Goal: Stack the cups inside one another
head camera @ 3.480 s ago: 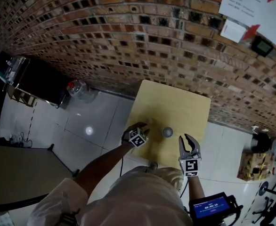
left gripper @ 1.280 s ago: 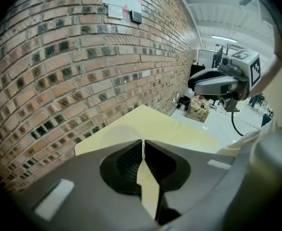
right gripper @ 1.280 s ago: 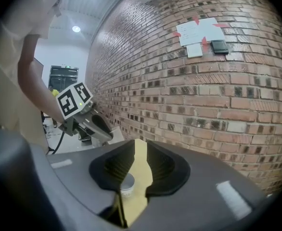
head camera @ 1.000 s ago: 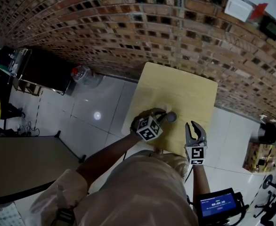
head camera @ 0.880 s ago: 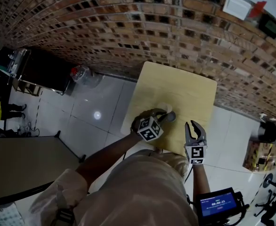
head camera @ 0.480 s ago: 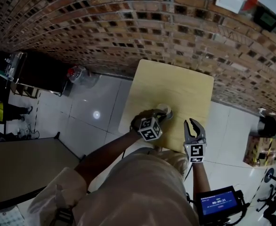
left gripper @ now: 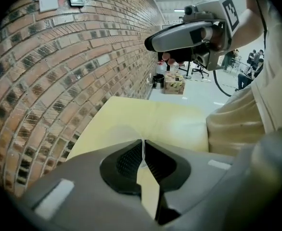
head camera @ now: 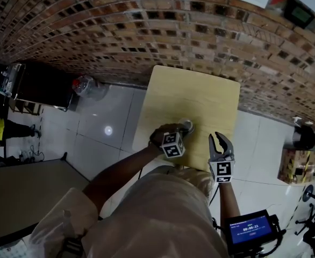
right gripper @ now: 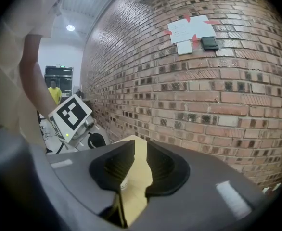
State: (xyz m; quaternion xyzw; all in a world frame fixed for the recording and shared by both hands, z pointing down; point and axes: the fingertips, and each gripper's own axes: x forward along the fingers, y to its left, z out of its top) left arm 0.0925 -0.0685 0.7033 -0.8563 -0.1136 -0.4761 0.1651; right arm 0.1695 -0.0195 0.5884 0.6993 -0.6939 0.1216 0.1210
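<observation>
A brick wall (head camera: 147, 36) runs along the yellow table's (head camera: 200, 90) far edge, leaving open tabletop before the cup (head camera: 187, 125), whose thin rim the left gripper (head camera: 179, 133) pinches near the near edge, the right gripper (head camera: 218, 141) spread-jawed just right.

In the head view the table (head camera: 200, 93) stands at centre, just before the wall (head camera: 147, 31) that fills the top. The cup (head camera: 187, 125) is near the table's near edge, at the tip of the left gripper (head camera: 182, 130). The right gripper (head camera: 220, 140) lies just right of them. A cabinet (head camera: 39, 87) stands at far left, a screen (head camera: 249, 233) at lower right.
</observation>
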